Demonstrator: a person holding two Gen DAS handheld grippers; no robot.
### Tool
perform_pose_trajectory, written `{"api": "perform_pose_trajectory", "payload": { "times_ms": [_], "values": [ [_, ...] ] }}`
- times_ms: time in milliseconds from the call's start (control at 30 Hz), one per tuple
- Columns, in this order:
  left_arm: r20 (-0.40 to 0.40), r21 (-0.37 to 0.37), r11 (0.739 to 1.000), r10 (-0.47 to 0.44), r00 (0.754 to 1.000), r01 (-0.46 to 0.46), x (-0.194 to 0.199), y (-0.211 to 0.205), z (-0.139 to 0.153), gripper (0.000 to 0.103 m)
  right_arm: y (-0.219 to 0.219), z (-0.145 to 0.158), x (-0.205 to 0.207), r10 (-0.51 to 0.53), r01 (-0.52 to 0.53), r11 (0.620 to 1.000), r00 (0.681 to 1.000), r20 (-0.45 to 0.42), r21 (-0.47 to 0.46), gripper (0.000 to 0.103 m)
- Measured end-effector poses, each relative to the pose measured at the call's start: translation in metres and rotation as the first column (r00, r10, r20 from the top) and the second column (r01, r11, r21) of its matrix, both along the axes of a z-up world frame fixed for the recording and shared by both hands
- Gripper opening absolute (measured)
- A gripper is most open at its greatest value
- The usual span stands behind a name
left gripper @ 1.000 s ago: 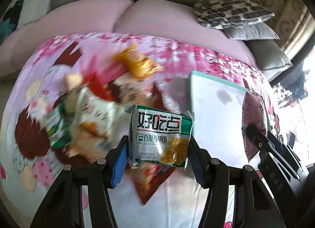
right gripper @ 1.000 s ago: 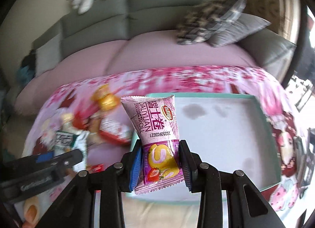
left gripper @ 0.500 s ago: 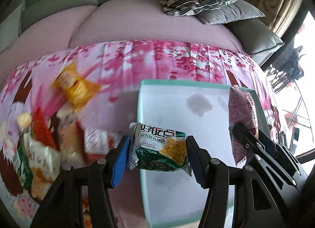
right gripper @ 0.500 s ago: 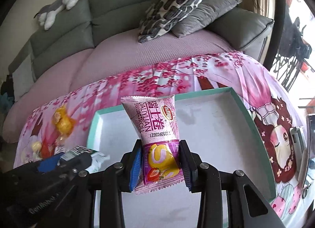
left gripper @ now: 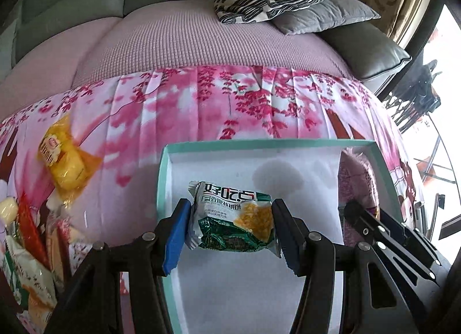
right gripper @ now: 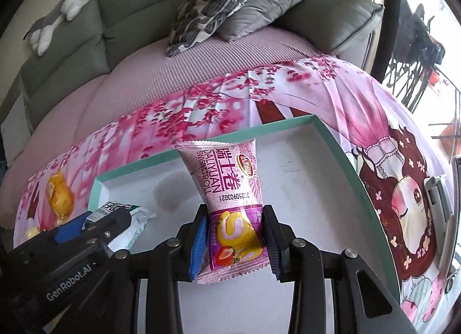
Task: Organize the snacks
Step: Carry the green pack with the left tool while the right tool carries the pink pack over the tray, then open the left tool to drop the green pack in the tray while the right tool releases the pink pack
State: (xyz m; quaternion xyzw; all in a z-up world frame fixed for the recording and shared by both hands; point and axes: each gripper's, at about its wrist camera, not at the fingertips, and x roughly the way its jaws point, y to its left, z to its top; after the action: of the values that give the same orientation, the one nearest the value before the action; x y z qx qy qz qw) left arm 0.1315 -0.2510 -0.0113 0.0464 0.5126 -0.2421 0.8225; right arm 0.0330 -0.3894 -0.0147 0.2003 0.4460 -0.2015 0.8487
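Both grippers have moved from the snack pile to above the one tray (left gripper: 162, 190). Left gripper (left gripper: 229, 226) clamps one green biscuit packet (left gripper: 233, 218); right gripper (right gripper: 234, 240) clamps one pink cake packet (right gripper: 227, 190).

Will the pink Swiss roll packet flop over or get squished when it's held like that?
Probably it won't flop: the pink Swiss roll packet stands upright above the right gripper, so it seems puffy and fairly stiff. It looks light. The cake inside may squash, since the pads pinch its lower end.
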Motion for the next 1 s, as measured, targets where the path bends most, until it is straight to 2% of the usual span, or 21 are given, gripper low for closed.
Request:
{"api": "perform_pose_trajectory", "payload": {
  "times_ms": [100,233,333,500,600,667,800,933,1000],
  "values": [
    [0.014,-0.016,1.000,-0.002,1.000,0.003,0.003,-0.001,-0.002,0.059,-0.003,-0.004,0.003,-0.007,0.007,1.000,1.000,-0.015,-0.005,0.039],
    [0.006,-0.008,1.000,-0.016,1.000,0.016,0.002,-0.002,-0.003,0.068,-0.003,-0.007,0.006,-0.014,0.013,1.000,0.999,-0.033,-0.016,0.040],
    [-0.004,-0.015,1.000,-0.024,1.000,0.024,-0.001,-0.003,0.001,0.069,-0.003,-0.006,0.005,-0.016,0.015,1.000,0.999,-0.037,-0.015,0.049],
    [-0.028,0.042,0.999,-0.006,1.000,0.007,-0.002,0.000,0.003,0.069,-0.001,-0.001,0.001,-0.010,0.009,1.000,0.999,-0.051,-0.023,0.049],
    [-0.025,0.113,0.994,0.018,1.000,-0.015,-0.004,0.003,0.006,0.071,-0.001,0.001,-0.003,-0.006,0.005,1.000,0.998,-0.062,-0.013,0.061],
    [-0.002,0.153,0.988,0.026,1.000,-0.026,-0.007,0.005,0.008,0.092,-0.001,0.003,-0.006,-0.007,0.005,1.000,0.998,-0.063,-0.020,0.070],
    [0.047,0.184,0.982,0.024,0.999,-0.032,-0.010,0.008,0.015,0.093,-0.002,0.005,-0.010,-0.013,0.011,0.999,0.997,-0.070,-0.032,0.080],
    [0.046,0.191,0.981,0.039,0.998,-0.047,-0.009,0.013,0.014,0.094,0.000,0.006,-0.011,0.001,-0.004,0.999,0.997,-0.074,-0.039,0.083],
    [0.051,0.196,0.979,0.053,0.997,-0.062,-0.009,0.015,0.015,0.096,0.002,0.007,-0.012,0.001,-0.004,0.999,0.997,-0.074,-0.048,0.089]
  ]
}}
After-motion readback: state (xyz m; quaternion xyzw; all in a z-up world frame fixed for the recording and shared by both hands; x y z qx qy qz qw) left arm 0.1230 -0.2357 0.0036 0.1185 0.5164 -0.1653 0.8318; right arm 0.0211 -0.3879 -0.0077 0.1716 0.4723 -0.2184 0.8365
